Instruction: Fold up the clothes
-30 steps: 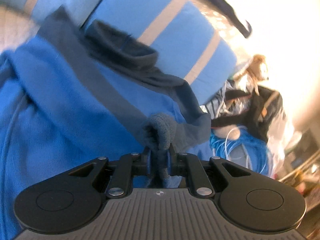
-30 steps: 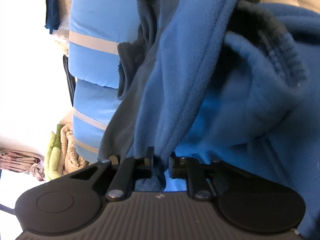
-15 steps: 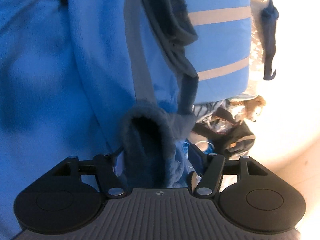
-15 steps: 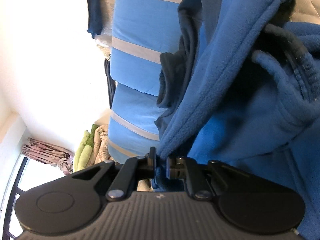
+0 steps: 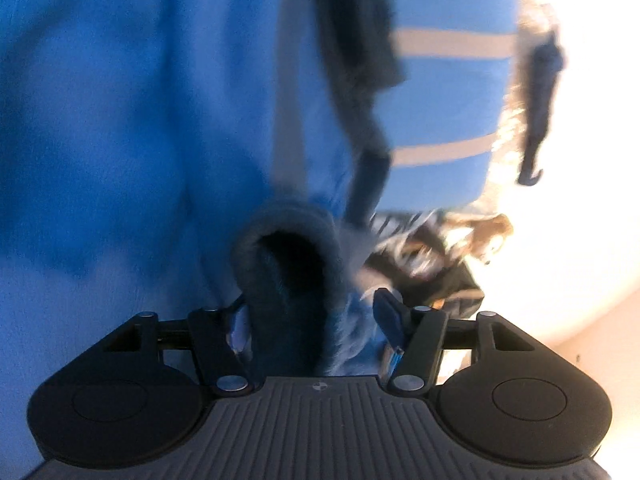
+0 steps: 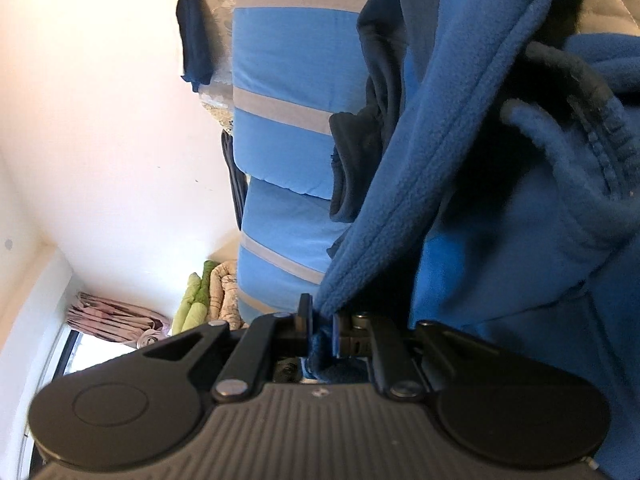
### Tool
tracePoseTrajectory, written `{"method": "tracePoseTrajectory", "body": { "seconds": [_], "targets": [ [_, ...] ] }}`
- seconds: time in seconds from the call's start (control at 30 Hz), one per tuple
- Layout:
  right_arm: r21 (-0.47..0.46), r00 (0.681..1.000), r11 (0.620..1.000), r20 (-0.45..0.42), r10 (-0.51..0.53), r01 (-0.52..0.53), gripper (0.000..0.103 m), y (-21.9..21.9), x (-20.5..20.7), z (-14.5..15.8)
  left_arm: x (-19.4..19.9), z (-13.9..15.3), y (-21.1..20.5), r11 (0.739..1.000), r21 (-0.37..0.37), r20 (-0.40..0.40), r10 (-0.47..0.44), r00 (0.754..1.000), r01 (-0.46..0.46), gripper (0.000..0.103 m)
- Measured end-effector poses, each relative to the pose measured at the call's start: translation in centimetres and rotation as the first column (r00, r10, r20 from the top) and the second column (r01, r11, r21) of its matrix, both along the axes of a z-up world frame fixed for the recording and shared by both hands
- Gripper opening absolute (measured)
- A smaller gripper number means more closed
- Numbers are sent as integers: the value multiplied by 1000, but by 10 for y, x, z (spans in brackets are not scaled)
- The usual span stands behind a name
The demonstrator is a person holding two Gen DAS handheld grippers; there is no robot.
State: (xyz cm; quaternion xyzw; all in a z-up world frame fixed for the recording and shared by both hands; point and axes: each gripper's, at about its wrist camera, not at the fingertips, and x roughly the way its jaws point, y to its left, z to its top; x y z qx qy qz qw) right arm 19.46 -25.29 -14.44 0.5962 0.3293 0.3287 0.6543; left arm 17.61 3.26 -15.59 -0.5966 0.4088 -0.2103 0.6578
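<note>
The bright blue fleece jacket with dark grey trim (image 6: 500, 208) hangs before blue, grey-striped cushions (image 6: 292, 60). The right gripper (image 6: 320, 320) pinches its hem tightly. The left gripper (image 5: 312, 320), jaws apart and closing, has the jacket's dark rounded cuff (image 5: 288, 264) between them, unpressed.

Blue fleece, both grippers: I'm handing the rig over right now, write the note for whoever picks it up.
Right gripper: shut on a hem edge of the blue fleece.
Left gripper: jaws closing, the fleece's dark cuff between them; grip not confirmed, view blurred.
Fleece hangs bunched in front of the blue striped cushions.
Done: no fold visible.
Left: secure the cuff, spread the fleece flat, fold.
</note>
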Motion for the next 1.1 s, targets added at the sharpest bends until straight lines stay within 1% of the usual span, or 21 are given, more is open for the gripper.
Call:
{"method": "tracePoseTrajectory", "body": {
  "seconds": [0.03, 0.13, 0.23, 0.27, 0.3, 0.33, 0.37, 0.4, 0.47, 0.5, 0.63, 0.7, 0.77, 0.8, 0.83, 0.9, 0.93, 0.97, 1.0, 1.03, 1.1],
  "targets": [
    [-8, 1000, 1000, -1, 2, -2, 10, -3, -8, -5, 0, 6, 5, 1000, 16, 33, 22, 999, -23, 32],
    [-56, 1000, 998, -13, 8, -9, 10, -1, -7, -4, 0, 19, 17, 997, 47, 98, 59, 993, -64, 18],
    [-160, 999, 987, -24, 30, -33, 10, 6, -8, -3, -1, 27, 17, 990, 119, 126, 61, 990, -76, 15],
    [-192, 999, 980, -29, 38, -43, 13, 10, -8, -3, -1, 29, 15, 986, 148, 131, 53, 990, -72, 15],
    [-192, 998, 980, -45, 46, -54, 13, 12, -8, -4, 0, 31, 13, 983, 169, 139, 45, 989, -68, 15],
    [-191, 997, 979, -61, 53, -64, 17, 14, -7, -6, 0, 33, 12, 981, 183, 149, 37, 988, -65, 14],
    [-159, 994, 984, -84, 68, -81, 28, 15, -5, -10, 0, 36, 10, 979, 197, 162, 28, 986, -60, 14],
    [-124, 991, 987, -106, 84, -97, 33, 15, -4, -15, 0, 39, 7, 975, 215, 177, 18, 984, -56, 14],
    [-43, 981, 990, -146, 129, -137, 55, 18, -5, -25, 1, 47, 2, 963, 267, 213, -14, 977, -45, 14],
    [-6, 975, 988, -163, 154, -157, 57, 20, -6, -31, 0, 52, -1, 952, 303, 233, -35, 972, -38, 14],
    [101, 955, 975, -206, 214, -197, 53, 31, -11, -43, -9, 71, -16, 890, 454, 322, -129, 938, -33, 14],
    [155, 947, 970, -233, 219, -186, 46, 31, -17, -51, -13, 77, -21, 863, 503, 354, -160, 922, -43, 14],
    [191, 943, 967, -254, 213, -167, 32, 28, -18, -55, -17, 81, -25, 838, 543, 379, -185, 907, -56, 14],
    [189, 946, 970, -253, 201, -155, 29, 26, -20, -55, -18, 83, -27, 827, 559, 389, -196, 900, -61, 14],
    [187, 949, 972, -252, 188, -143, 21, 23, -21, -55, -19, 84, -28, 822, 566, 391, -201, 898, -63, 14],
    [169, 959, 977, -232, 165, -127, 16, 20, -22, -51, -18, 84, -28, 815, 575, 382, -192, 904, -70, 16],
    [157, 965, 980, -209, 157, -125, 14, 19, -22, -47, -18, 84, -27, 810, 581, 374, -184, 909, -75, 25],
    [145, 971, 982, -186, 149, -123, 13, 19, -22, -43, -17, 83, -27, 807, 585, 366, -177, 914, -78, 31],
    [138, 976, 983, -159, 147, -125, 13, 19, -21, -39, -16, 82, -25, 814, 577, 354, -169, 920, -73, 42],
    [136, 980, 983, -139, 144, -125, 13, 20, -20, -35, -14, 80, -22, 831, 553, 342, -157, 927, -64, 49],
    [126, 986, 984, -98, 136, -123, 13, 19, -18, -29, -10, 73, -16, 882, 470, 313, -133, 940, -32, 53]
  ]
}}
